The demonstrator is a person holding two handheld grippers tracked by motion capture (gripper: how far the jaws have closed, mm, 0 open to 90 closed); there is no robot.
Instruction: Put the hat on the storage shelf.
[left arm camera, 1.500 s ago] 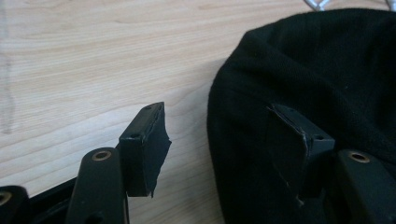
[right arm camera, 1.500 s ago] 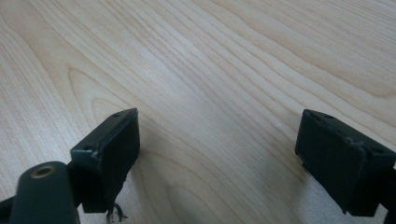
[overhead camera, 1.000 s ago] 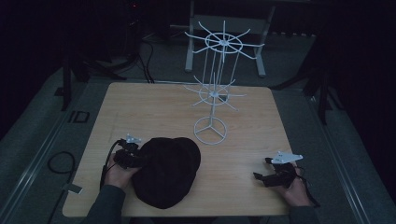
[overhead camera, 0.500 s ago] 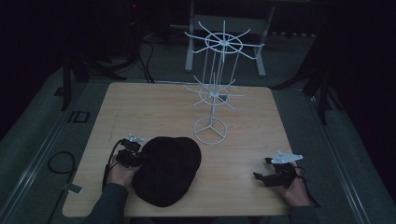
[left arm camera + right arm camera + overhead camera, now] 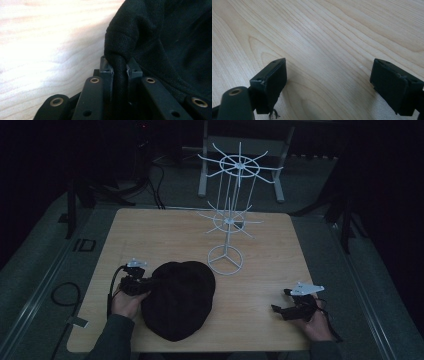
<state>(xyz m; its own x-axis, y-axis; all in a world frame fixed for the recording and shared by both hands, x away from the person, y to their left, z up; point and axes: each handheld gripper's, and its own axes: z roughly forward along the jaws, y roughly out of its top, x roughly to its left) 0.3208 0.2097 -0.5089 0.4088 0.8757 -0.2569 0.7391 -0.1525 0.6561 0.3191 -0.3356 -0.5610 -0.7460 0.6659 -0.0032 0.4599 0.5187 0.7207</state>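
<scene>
Your left claw (image 5: pixel 120 72) is pinching black hat (image 5: pixel 179 299) by thin rim fold, so it's risking slipping out. Right claw (image 5: pixel 329 86) is sitting released over desk (image 5: pixel 165 235), helping nothing.

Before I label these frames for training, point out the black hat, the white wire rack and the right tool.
Black hat (image 5: pixel 179 299), high view, crown middle.
White wire rack (image 5: pixel 225 259), high view, round base ring.
Right tool (image 5: pixel 328 82), right gripper view, midway between its open jaws.
</scene>
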